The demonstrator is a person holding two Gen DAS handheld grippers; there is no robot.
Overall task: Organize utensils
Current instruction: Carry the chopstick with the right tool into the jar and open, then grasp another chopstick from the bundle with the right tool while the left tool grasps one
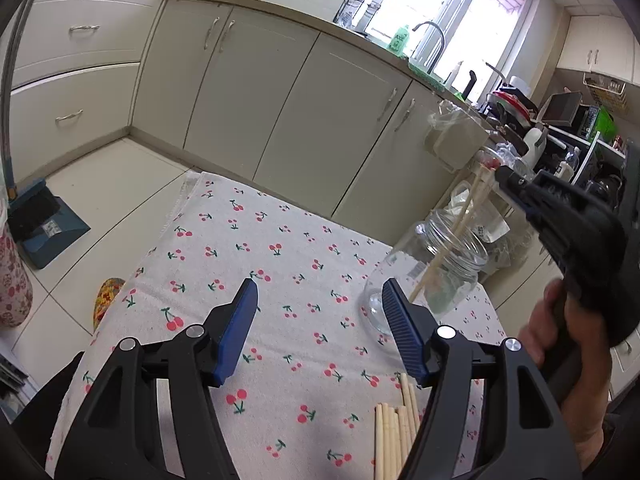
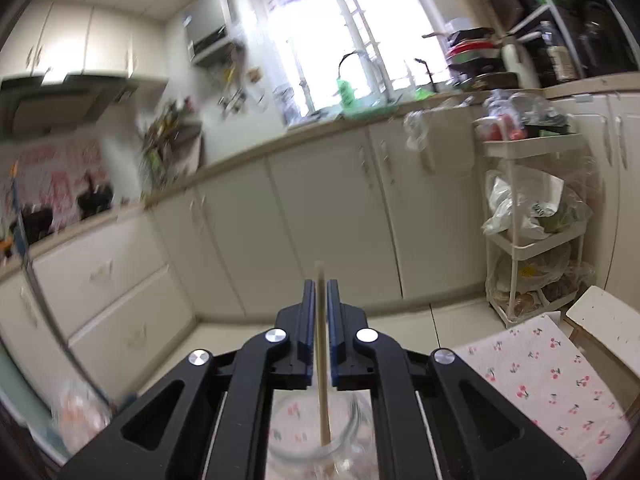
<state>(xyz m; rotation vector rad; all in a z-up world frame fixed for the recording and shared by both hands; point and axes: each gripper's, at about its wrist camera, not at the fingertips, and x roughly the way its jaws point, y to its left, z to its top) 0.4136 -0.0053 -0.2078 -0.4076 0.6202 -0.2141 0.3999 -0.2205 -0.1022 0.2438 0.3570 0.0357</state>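
Right gripper (image 2: 319, 292) fingers clamped on chopsticks (image 1: 460, 224), lower ends down inside the jar (image 1: 432, 268), tops sticking above the fingers. Left gripper (image 1: 320, 328) fingers wide apart, holding nothing, hovering over the cloth (image 1: 280, 248) just left of the jar. Jar stands on the cloth. More chopsticks (image 1: 394, 432) lie on the cloth nearer than the jar, under the left gripper's right finger.

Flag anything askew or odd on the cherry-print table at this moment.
Nothing looks spilled or damaged. The glass jar stands upright; the right claw holds chopsticks slanted into its mouth. Loose chopsticks lie bunched on the tablecloth beneath the open left claw.
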